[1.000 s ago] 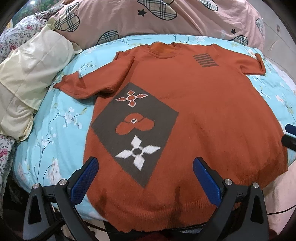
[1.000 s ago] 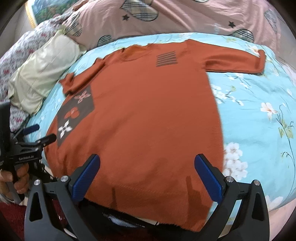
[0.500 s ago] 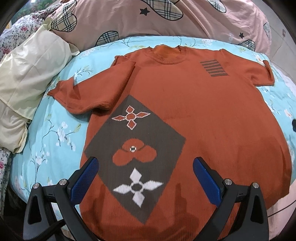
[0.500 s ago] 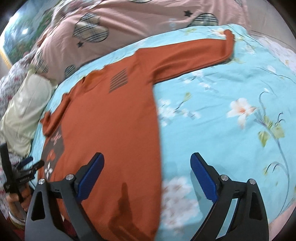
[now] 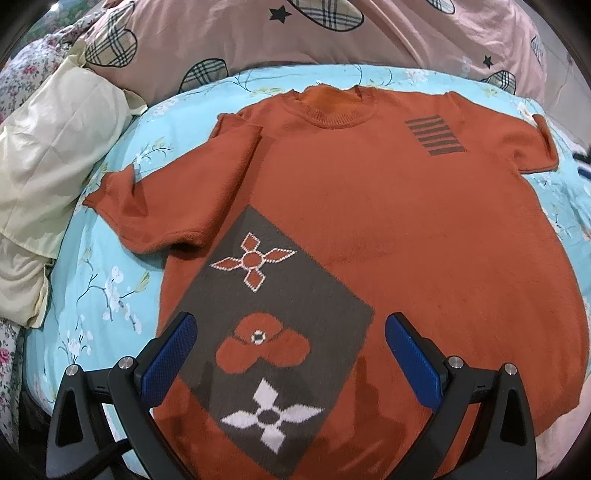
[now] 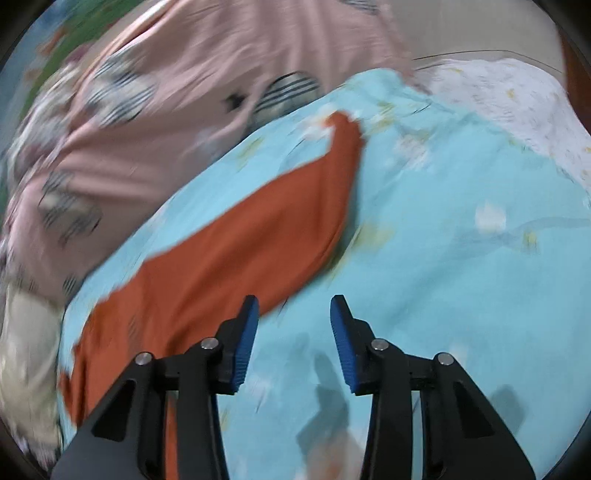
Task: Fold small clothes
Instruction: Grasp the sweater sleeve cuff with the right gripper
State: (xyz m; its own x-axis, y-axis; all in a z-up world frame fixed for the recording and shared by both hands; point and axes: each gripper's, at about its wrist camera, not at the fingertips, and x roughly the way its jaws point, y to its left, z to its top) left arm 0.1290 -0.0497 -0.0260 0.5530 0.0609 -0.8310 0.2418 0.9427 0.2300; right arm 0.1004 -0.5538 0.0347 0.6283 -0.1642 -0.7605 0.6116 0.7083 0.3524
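Observation:
A rust-orange knit sweater [image 5: 388, 221] lies flat, front up, on a light blue floral bedsheet [image 5: 92, 295]. It has a grey diamond patch with flower motifs [image 5: 273, 332] and grey stripes on the chest. Its left sleeve [image 5: 166, 206] is partly folded over itself. My left gripper [image 5: 290, 354] is open and empty above the grey patch near the hem. In the blurred right wrist view, the sweater's right sleeve [image 6: 258, 240] stretches across the sheet. My right gripper [image 6: 293, 339] is partly open and empty, just past the sleeve's near edge.
A pink quilt with plaid hearts [image 5: 332, 33] lies along the head of the bed. A cream pillow [image 5: 48, 166] sits left of the sweater. A white floral cover [image 6: 517, 110] shows at the sheet's far right in the right wrist view.
My left gripper has moved forward over the sweater's hem. My right gripper has swung right toward the right sleeve and its jaws have narrowed.

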